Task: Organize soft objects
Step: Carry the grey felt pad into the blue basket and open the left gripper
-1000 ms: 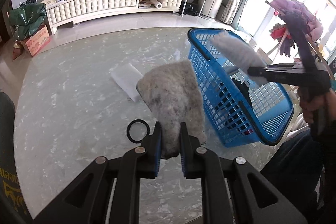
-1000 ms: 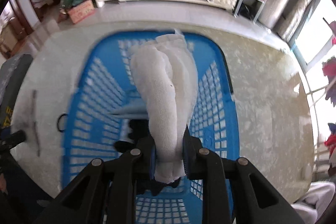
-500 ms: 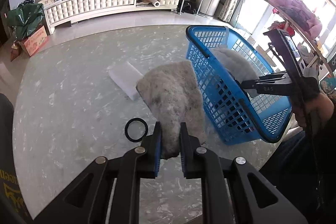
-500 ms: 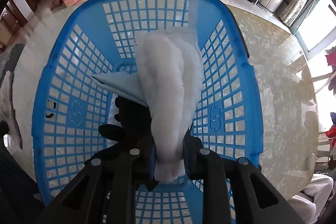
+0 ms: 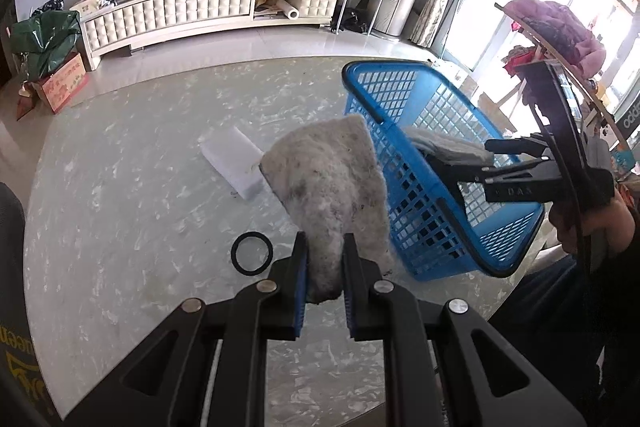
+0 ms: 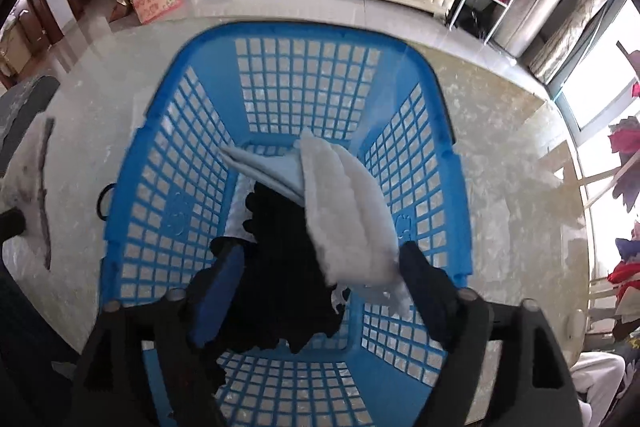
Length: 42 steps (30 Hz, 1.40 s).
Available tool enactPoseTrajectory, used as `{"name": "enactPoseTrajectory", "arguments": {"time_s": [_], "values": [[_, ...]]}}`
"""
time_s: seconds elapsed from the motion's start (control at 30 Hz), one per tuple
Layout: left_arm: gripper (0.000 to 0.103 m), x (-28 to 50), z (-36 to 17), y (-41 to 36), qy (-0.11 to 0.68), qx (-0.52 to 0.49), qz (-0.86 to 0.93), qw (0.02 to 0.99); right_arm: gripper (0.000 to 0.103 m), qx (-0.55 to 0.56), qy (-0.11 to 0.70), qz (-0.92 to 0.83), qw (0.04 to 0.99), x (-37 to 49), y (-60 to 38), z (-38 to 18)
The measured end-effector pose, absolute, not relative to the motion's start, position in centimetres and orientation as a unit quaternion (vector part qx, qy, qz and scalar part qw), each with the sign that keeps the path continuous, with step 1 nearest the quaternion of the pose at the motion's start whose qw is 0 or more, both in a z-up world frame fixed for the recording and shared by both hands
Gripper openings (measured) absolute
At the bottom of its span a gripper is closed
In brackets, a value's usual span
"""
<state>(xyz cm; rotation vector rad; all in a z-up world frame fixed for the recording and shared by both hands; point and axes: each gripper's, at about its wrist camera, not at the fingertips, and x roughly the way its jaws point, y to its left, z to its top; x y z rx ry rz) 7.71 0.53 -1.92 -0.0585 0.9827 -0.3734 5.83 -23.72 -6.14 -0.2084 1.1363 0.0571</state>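
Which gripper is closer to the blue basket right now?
Right. The right gripper hangs over the blue basket, jaws opening around a white cloth. The left gripper is beside it.

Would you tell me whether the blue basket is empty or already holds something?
Not empty: the blue basket holds a black item and a pale blue cloth; a white cloth is above them.

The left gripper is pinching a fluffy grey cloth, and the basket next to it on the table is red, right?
Not quite. The basket is blue, not red; the left wrist view shows it clearly. The rest holds: the left gripper is pinching the fluffy grey cloth, and the basket stands beside it on the table.
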Motion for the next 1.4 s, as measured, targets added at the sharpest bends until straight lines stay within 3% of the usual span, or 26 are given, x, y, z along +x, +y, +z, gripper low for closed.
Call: {"name": "enactPoseTrajectory", "arguments": {"time_s": [0.2,0.7,0.97,1.4], "values": [[0.013,7.7,-0.3,-0.6,0.463,-0.024,-0.184,0.866,0.103,-0.096,0.489,0.046,0.866,3.8,-25.2,-3.8],[0.013,8.7,3.4,-11.4,0.462,0.049,-0.239,0.852,0.103,-0.035,0.457,0.036,0.888,-0.5,-31.1,-2.2],[0.015,10.3,0.5,-16.5,0.494,0.092,-0.244,0.829,0.103,0.0,0.464,0.015,0.886,-2.0,-34.4,-2.0],[0.018,13.2,-4.5,-18.2,0.541,0.114,-0.213,0.805,0.103,0.005,0.473,0.018,0.881,-2.9,-34.8,-1.7]]}}
